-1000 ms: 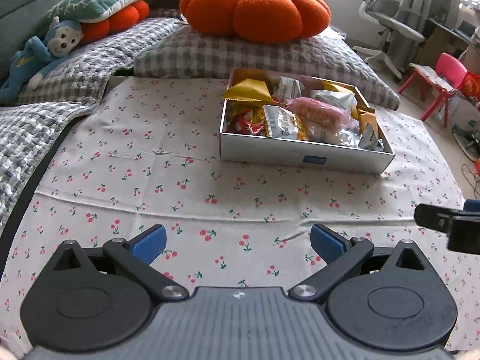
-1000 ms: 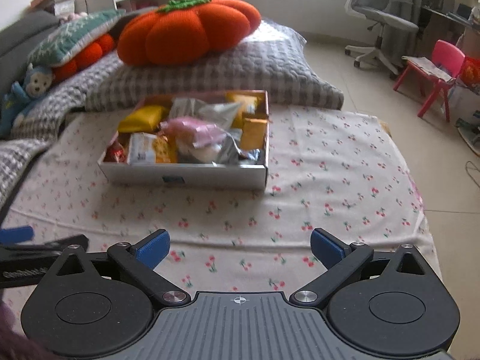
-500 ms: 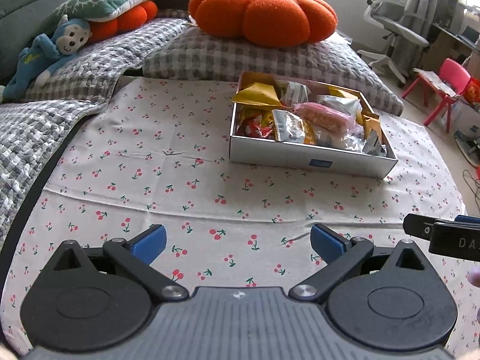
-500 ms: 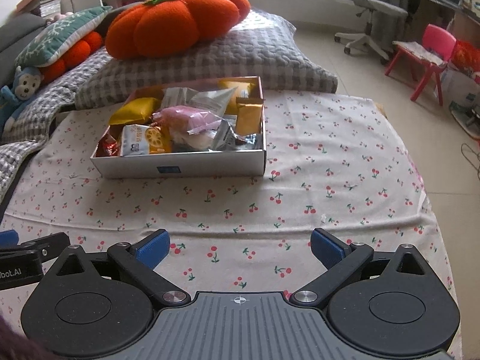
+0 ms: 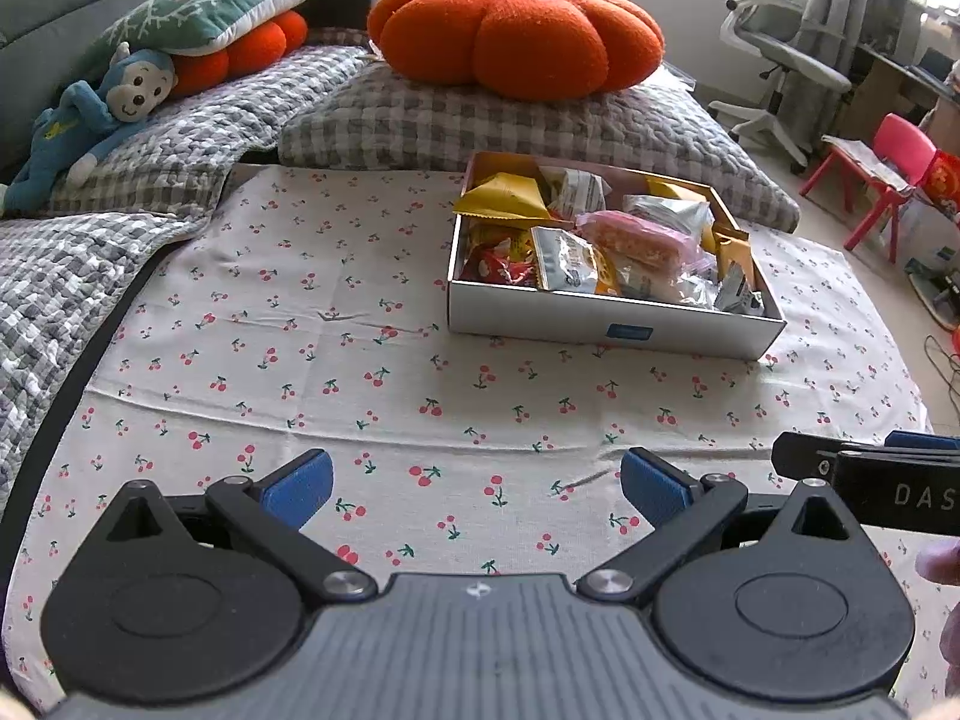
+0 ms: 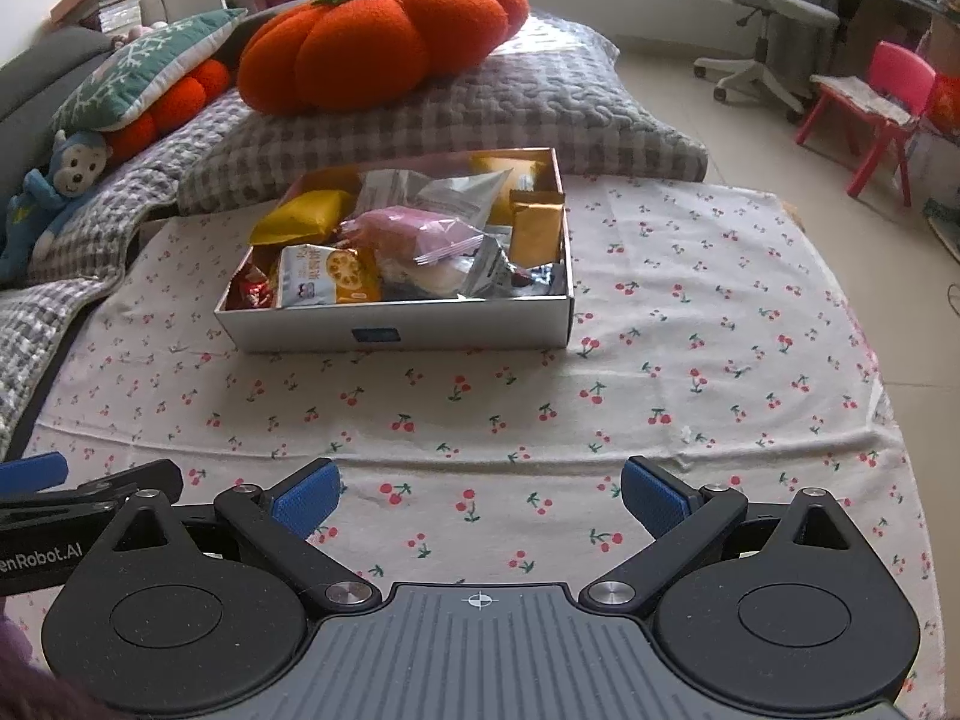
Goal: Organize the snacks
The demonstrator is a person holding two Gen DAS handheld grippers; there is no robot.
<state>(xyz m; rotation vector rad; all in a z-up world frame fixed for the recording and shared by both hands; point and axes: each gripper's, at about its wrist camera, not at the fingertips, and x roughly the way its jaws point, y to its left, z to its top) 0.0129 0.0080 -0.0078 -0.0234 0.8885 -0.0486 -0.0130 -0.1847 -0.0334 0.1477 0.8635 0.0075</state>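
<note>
A white cardboard box (image 5: 606, 324) (image 6: 396, 333) filled with several snack packets sits on a cherry-print cloth (image 5: 300, 324) (image 6: 690, 360). On top lie a pink packet (image 5: 636, 238) (image 6: 414, 234), a yellow packet (image 5: 501, 198) (image 6: 303, 217) and a white-and-orange packet (image 5: 573, 264) (image 6: 327, 276). My left gripper (image 5: 477, 489) is open and empty, low over the cloth, well short of the box. My right gripper (image 6: 480, 492) is open and empty too, in front of the box; it also shows at the right edge of the left wrist view (image 5: 870, 480).
A big orange pumpkin cushion (image 5: 519, 33) (image 6: 378, 39) rests on a grey checked pillow (image 5: 420, 120) behind the box. A blue monkey toy (image 5: 90, 120) lies at the far left. An office chair (image 6: 762, 18) and a red child's chair (image 6: 870, 114) stand on the floor to the right.
Both grippers have drawn back and lifted slightly, so the box looks a little farther away. Both stay open and empty.
</note>
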